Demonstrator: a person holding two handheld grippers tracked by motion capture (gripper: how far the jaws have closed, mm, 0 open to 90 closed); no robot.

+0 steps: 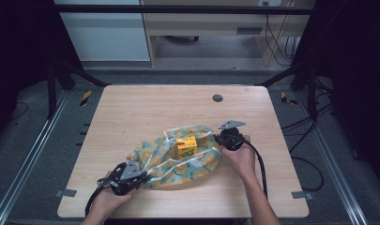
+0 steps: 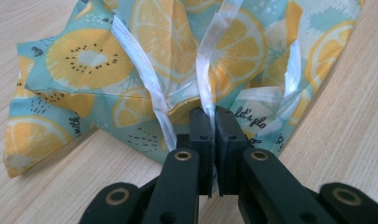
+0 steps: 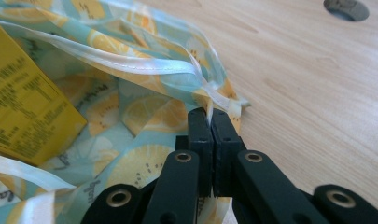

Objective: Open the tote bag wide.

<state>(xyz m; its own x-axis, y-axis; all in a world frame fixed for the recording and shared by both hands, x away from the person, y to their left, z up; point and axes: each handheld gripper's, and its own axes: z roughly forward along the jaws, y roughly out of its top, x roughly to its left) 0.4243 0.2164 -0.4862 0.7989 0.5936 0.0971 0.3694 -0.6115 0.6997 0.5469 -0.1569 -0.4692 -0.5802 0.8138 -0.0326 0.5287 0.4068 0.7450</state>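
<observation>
A fruit-print bag (image 1: 178, 159) lies spread near the front of the wooden worktop (image 1: 145, 108), a yellow box (image 1: 186, 145) standing on it and white ribbon (image 2: 210, 51) edging its folds. The left tongs (image 2: 209, 122) are clamped on the ribbon at the near-left end, and the right tongs (image 3: 209, 122) are pinched on a seam corner at the far-right end, which reads as the bag being stretched open or about to be wrapped. The next move probably calls for lifting both ends together without tipping the box, though the bag's mouth is hard to make out.
</observation>
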